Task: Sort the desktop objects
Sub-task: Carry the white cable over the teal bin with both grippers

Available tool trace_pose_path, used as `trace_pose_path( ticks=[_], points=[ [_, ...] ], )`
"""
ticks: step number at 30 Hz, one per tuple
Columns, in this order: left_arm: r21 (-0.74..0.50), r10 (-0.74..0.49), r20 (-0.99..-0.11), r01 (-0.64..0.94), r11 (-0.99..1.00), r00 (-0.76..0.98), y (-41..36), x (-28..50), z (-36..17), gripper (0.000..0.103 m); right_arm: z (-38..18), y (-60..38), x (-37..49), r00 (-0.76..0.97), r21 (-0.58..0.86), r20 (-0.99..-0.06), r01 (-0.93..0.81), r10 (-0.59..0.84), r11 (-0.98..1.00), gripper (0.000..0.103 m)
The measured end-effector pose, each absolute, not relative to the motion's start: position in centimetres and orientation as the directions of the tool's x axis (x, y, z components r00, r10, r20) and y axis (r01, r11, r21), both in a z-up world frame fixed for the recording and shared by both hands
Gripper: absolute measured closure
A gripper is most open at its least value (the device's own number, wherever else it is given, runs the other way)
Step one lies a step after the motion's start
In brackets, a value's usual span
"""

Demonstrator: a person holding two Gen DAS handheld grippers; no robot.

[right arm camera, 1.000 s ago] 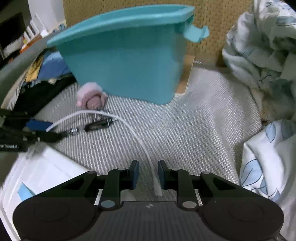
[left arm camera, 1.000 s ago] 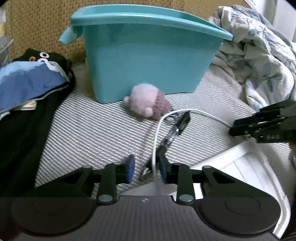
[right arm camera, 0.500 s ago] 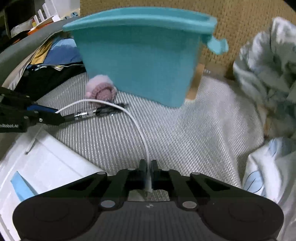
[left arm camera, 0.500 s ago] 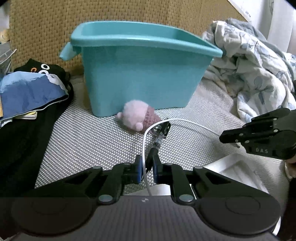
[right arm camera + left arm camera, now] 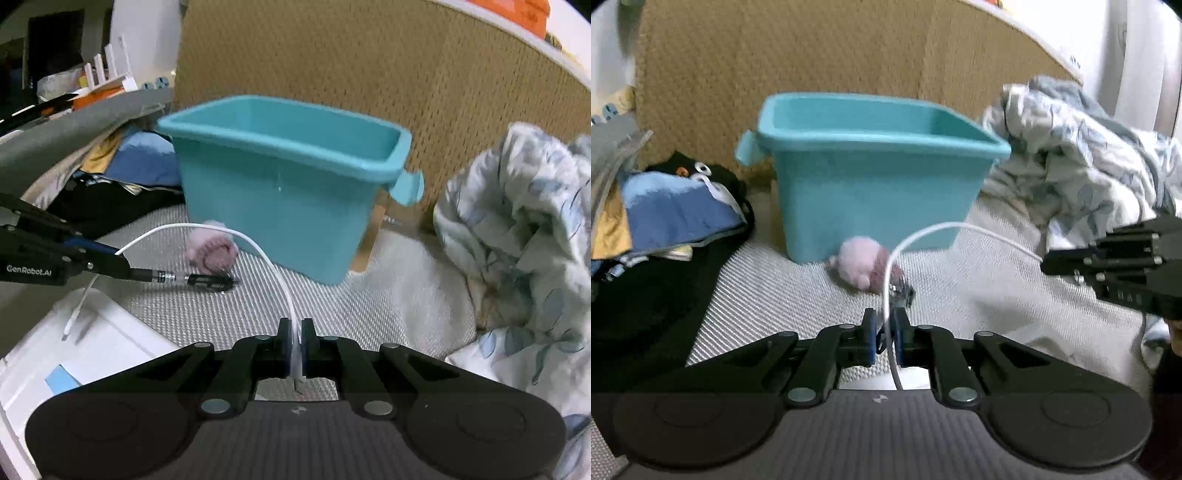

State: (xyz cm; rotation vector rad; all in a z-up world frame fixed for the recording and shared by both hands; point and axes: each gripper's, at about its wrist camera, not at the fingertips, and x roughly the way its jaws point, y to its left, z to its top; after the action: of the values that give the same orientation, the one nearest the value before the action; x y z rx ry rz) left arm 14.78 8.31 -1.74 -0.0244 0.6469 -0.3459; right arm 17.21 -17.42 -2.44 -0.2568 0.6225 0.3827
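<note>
A white cable (image 5: 925, 229) arcs in the air between both grippers, also in the right wrist view (image 5: 258, 254). My left gripper (image 5: 884, 334) is shut on the cable and a black pen (image 5: 192, 277) that sticks out of its tips. My right gripper (image 5: 294, 341) is shut on the cable's other end. A teal bin (image 5: 875, 177) stands open behind, also in the right wrist view (image 5: 288, 181). A pink plush toy (image 5: 858, 266) lies at its foot.
A white tray (image 5: 74, 354) lies under the left gripper, with the cable's plug (image 5: 72, 325) hanging over it. A floral blanket (image 5: 1082, 162) is piled on the right. Dark and blue clothes (image 5: 665, 221) lie on the left. A woven mat (image 5: 783, 299) covers the surface.
Both grippers closed, the left on the pen and cable, the right on the cable's other end. Both then rose, lifting the cable and pen off the mat.
</note>
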Motion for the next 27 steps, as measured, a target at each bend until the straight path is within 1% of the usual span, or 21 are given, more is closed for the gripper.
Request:
trace_pose_path(
  ticks=[1,5,8,13,20,23,27],
  points=[
    [-0.141,-0.332,-0.568,0.308,0.941,0.753,8.4,14.6,-1.3,0.099,-2.2,-17.2,16.9,0.751,-0.130,-0.602,-0.426,0.270,0.895,0.097],
    [-0.187,-0.361,-0.521,0.309,0.933,0.774,8.7,14.6,-0.2,0.099,-0.8,-16.7,15.7,0.774,-0.157,-0.569,-0.433,0.277,0.888,0.098],
    [-0.186,-0.366,-0.504,0.315,0.931,0.782,8.3,14.8,0.3,0.099,0.5,-16.6,15.3,0.796,-0.173,-0.539,-0.423,0.274,0.889,0.098],
    [-0.194,-0.376,-0.445,0.322,0.927,0.813,8.3,14.8,2.0,0.099,2.6,-16.5,14.9,0.825,-0.202,-0.493,-0.416,0.276,0.886,0.098],
    [-0.241,-0.388,-0.354,0.318,0.917,0.851,8.8,16.6,5.7,0.099,5.3,-16.0,15.4,0.861,-0.224,-0.416,-0.409,0.292,0.885,0.097],
    [-0.227,-0.387,-0.334,0.325,0.918,0.860,7.8,18.2,7.2,0.099,6.4,-15.8,16.6,0.878,-0.220,-0.374,-0.398,0.300,0.891,0.097],
    [-0.194,-0.373,-0.314,0.326,0.925,0.873,6.6,20.9,8.8,0.099,7.5,-15.7,19.0,0.891,-0.177,-0.330,-0.382,0.311,0.907,0.097]
  ],
)
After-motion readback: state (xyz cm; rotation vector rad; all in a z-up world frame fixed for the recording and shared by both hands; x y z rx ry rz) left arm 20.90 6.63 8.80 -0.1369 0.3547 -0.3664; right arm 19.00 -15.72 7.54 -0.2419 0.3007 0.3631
